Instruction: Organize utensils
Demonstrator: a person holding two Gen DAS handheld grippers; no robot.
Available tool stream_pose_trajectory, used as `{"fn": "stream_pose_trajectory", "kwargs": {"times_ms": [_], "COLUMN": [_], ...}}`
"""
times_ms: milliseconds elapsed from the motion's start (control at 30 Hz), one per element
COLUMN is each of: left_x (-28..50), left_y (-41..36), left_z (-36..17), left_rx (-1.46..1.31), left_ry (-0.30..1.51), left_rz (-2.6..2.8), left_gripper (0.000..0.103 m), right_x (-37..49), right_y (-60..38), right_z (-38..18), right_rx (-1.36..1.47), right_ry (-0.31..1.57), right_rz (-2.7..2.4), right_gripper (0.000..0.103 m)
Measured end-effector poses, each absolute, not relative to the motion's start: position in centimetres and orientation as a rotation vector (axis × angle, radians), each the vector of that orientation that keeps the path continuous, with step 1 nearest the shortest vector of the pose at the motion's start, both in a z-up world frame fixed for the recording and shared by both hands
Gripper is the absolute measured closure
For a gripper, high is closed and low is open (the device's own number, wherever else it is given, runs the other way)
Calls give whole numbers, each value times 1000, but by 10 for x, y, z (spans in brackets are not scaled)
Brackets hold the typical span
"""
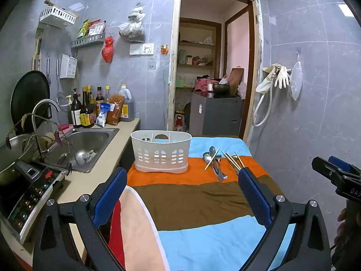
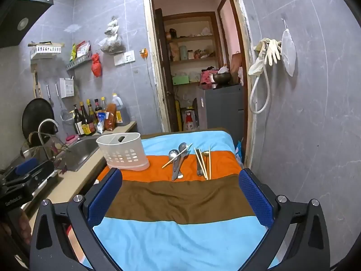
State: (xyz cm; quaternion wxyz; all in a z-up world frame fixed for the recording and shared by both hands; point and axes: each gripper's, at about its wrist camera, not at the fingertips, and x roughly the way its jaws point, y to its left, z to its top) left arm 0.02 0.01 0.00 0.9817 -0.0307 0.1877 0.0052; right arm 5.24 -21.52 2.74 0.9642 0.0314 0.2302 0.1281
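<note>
Two grippers, both empty, and I have yet to touch anything. Working across the right wrist view: the caddy (image 2: 123,152) stands left of centre on the orange stripe of the cloth (image 2: 180,232), upright, its dividers showing at the rim. Just right of it, mid-frame, the spoons (image 2: 178,158) lie heaped with one chopstick (image 2: 177,155) slanting across them. Further right, near but apart, more chopsticks (image 2: 204,163) lie over a dark-handled spoon. My right gripper (image 2: 180,194) has its fingers spread wide over the brown stripe, short of both piles. In the left wrist view my left gripper (image 1: 182,192) is spread just as wide, the caddy (image 1: 161,151) above it, left of centre.

I judge the first pick is the crossing chopstick, since it pins the spoons. I would come down on its free lower-left end, close square across it, lift clear, then drop it upright into one compartment. The cloth is soft, so pressing deep risks pinching fabric.
</note>
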Motion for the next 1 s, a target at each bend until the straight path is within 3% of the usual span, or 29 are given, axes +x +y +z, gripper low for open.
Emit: {"fn": "stream_pose_trajectory", "kwargs": {"times_ms": [1000], "left_x": [1], "left_y": [-1], "left_z": [-1], "left_rx": [-64], "left_ry": [386], "left_rz": [8], "left_gripper": [6], "right_x": [54], "right_y": [-214], "right_z": [22], "right_rx": [70], "right_ry": [483], "right_rz": [263], "right_gripper": [0]}}
